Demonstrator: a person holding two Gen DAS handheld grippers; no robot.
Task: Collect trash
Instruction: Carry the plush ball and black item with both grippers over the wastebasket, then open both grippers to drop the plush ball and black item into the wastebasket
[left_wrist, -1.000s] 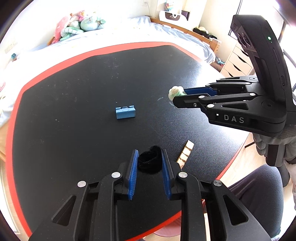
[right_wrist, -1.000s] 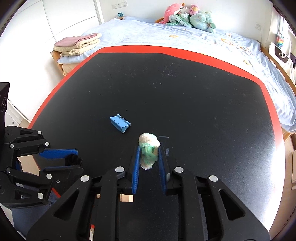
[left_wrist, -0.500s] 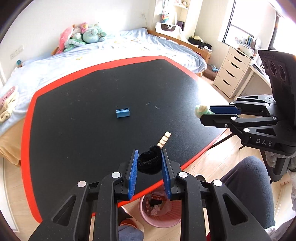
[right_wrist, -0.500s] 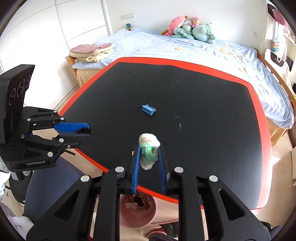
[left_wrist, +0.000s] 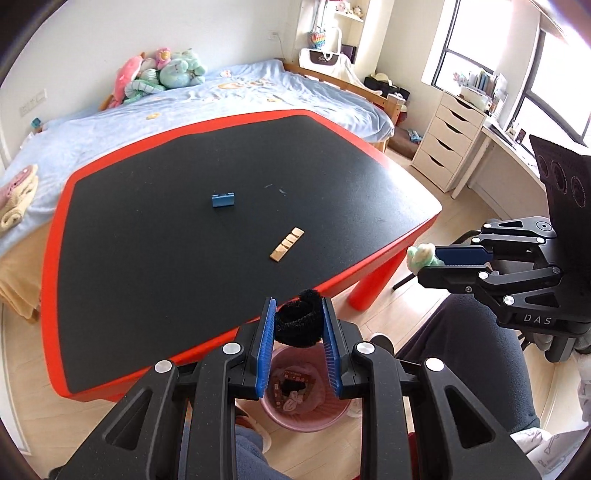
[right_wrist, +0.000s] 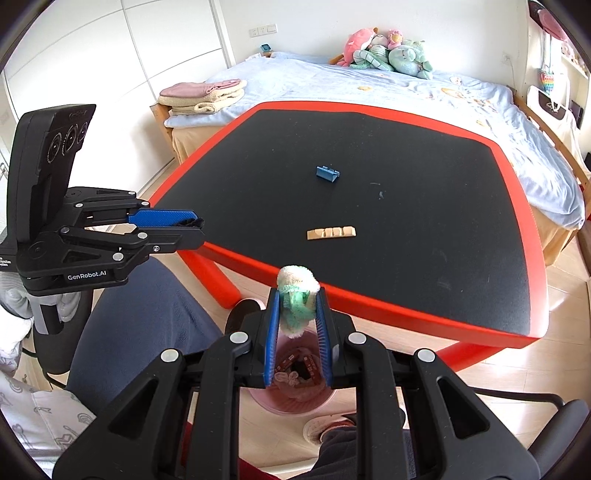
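Nearest in the left wrist view, the left gripper (left_wrist: 299, 325) is clenching one black fuzzy lump (left_wrist: 298, 322) between its two blue pads. Directly under it, at 6 o'clock, one pink bin (left_wrist: 314, 413) is sitting on the wood floor, already holding some scraps. At 3 o'clock the right gripper (left_wrist: 428, 260) is hanging off the table's edge, gripping one green and cream fluffy wad (left_wrist: 419, 254).

In the right wrist view that wad (right_wrist: 297, 295) is sitting squeezed between the right gripper's (right_wrist: 297, 306) pads, with the bin (right_wrist: 295, 395) just below at 6 o'clock; the left gripper (right_wrist: 192, 230) is showing at 9 o'clock, the black lump (right_wrist: 192, 222) peeking from its tip. The person's dark trouser leg (right_wrist: 147, 325) is lying between the two tools.

Farther out, the one red-rimmed black table (left_wrist: 177, 354) is bearing two things, well apart: a tan strip (left_wrist: 287, 244) nearer the front edge and a blue block (left_wrist: 223, 199) around the middle, toward 12 o'clock. Beyond the table, one bed (left_wrist: 110, 129) is carrying a heap of plush toys (left_wrist: 159, 74) at 11 o'clock.
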